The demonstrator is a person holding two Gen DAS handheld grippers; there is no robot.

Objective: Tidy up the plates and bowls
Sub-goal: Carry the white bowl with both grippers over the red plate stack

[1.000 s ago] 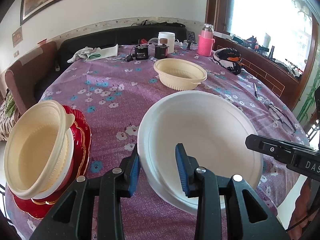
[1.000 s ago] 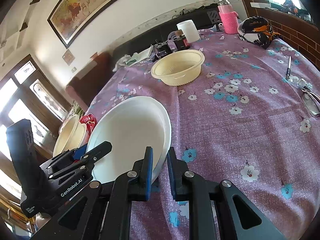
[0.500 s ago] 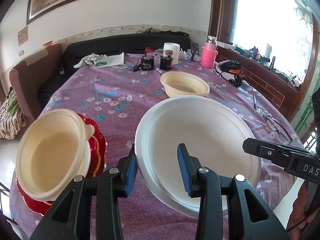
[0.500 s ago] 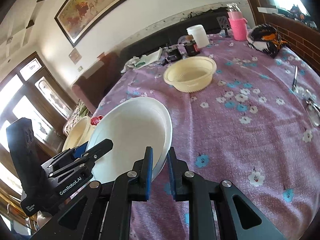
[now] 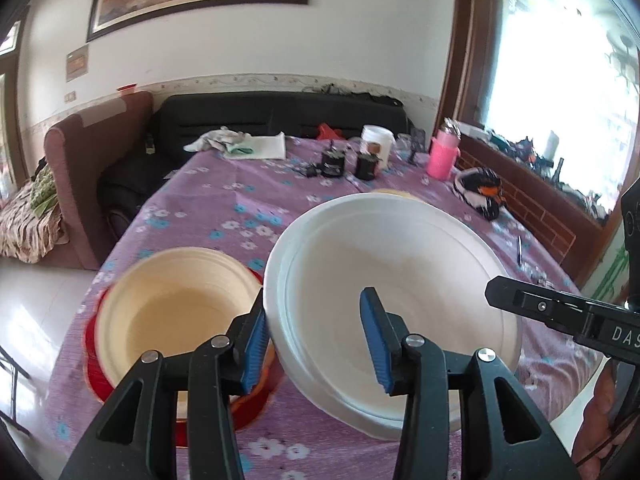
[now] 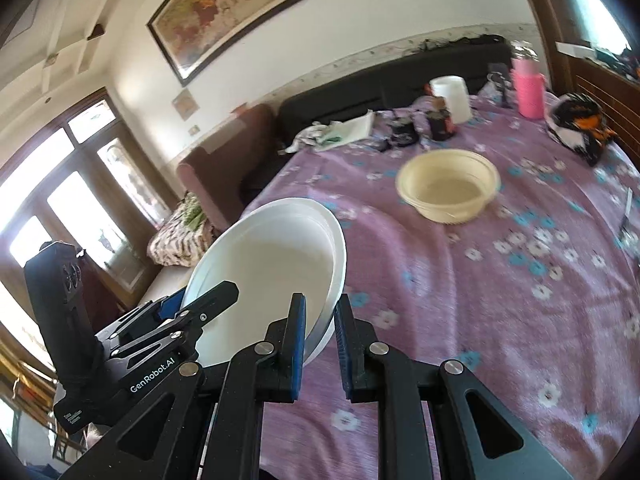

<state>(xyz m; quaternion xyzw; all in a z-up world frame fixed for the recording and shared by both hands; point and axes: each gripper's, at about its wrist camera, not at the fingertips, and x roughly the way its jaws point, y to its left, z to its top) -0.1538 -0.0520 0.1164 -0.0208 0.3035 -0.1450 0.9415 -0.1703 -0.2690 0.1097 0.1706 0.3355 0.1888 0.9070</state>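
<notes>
A large white bowl (image 5: 380, 256) hangs tilted above the purple flowered table (image 5: 224, 208). My right gripper (image 6: 321, 344) is shut on the white bowl's (image 6: 272, 264) near rim. My left gripper (image 5: 316, 344) straddles the opposite rim, one pad outside and one inside. Its jaws are opening and the pads do not press on the bowl. Just left of the white bowl, a cream bowl (image 5: 176, 312) sits nested on a stack of red plates (image 5: 94, 368). A second cream bowl (image 6: 450, 186) stands alone further back on the table.
At the table's far end stand a white jar (image 5: 376, 140), two dark jars (image 5: 332, 162), a pink bottle (image 5: 442, 156) and a cloth (image 5: 240, 144). A black and orange helmet (image 5: 480, 192) and a pen (image 5: 519, 250) lie at the right. Sofas stand behind.
Both grippers have risen with the white bowl, lifting it off the table and toward the cream bowl stack at the left. The left gripper's jaws have spread wider.
</notes>
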